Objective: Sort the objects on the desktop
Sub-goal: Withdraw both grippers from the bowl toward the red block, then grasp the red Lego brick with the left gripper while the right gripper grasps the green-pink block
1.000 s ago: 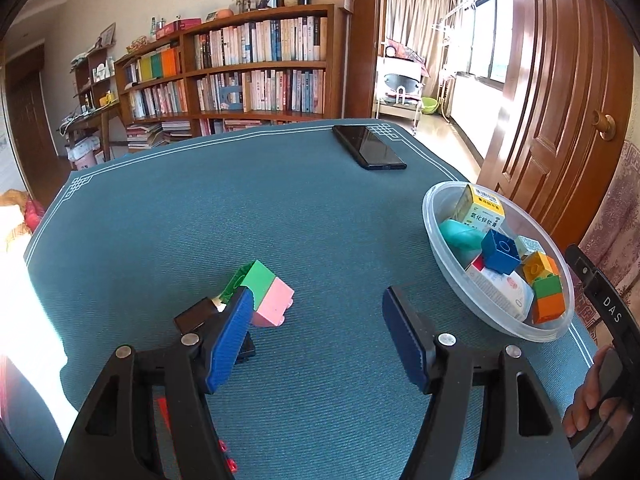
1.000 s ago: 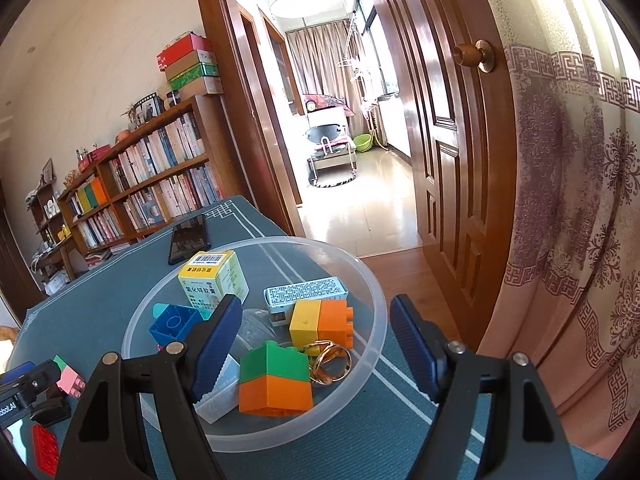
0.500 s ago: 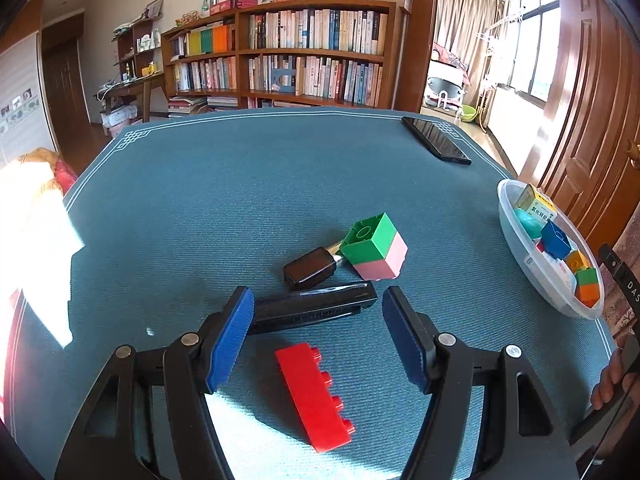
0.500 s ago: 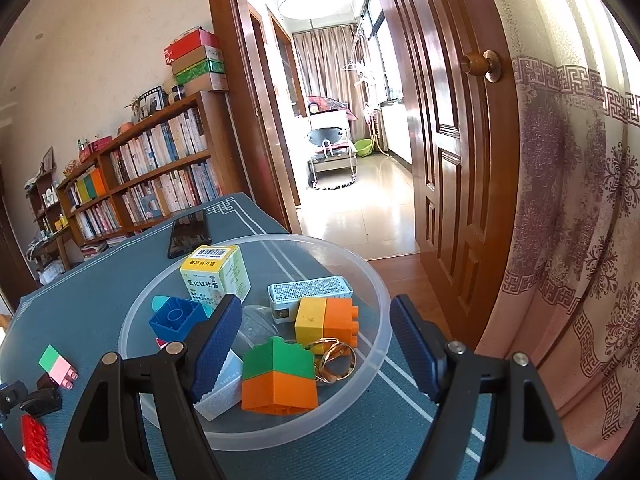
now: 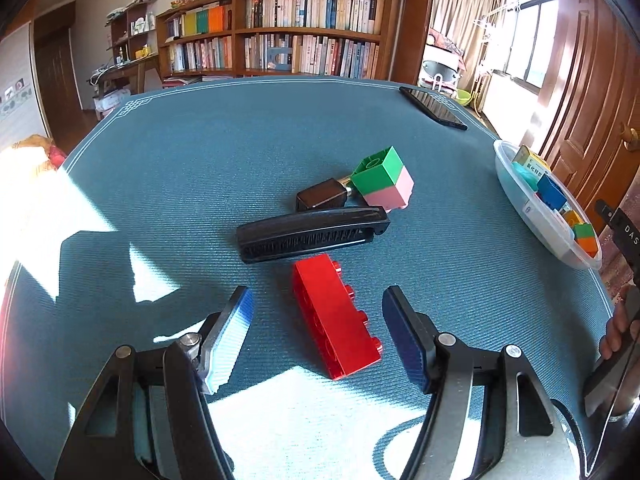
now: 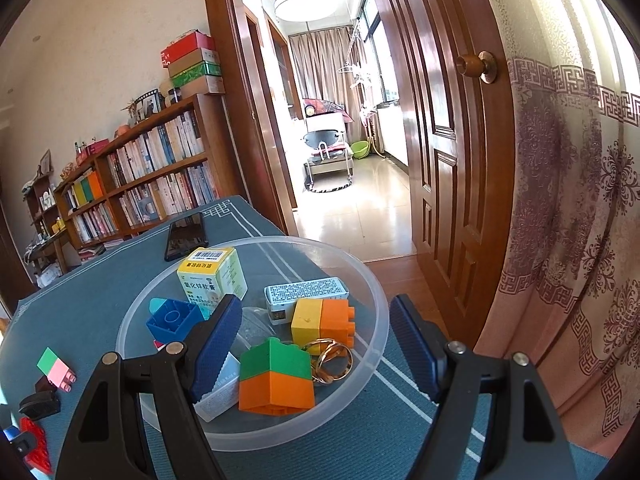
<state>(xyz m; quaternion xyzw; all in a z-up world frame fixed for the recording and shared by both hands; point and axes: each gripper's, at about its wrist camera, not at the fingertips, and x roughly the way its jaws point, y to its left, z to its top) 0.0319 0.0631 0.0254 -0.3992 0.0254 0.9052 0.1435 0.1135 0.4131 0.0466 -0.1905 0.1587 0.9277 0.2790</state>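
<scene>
We had the left gripper spread, straddling the red brick on the blue mat, pads not touching. Rigid, light, slick plastic, we judged; pinch the long flat sides mid-length. Right gripper spread, empty, over the clear bowl

one red brick; one black comb; one phone; one bowl

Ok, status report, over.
Left hand-held gripper open, straddling red brick. Right hand-held gripper open over bowl. Black comb just beyond the brick.
</scene>
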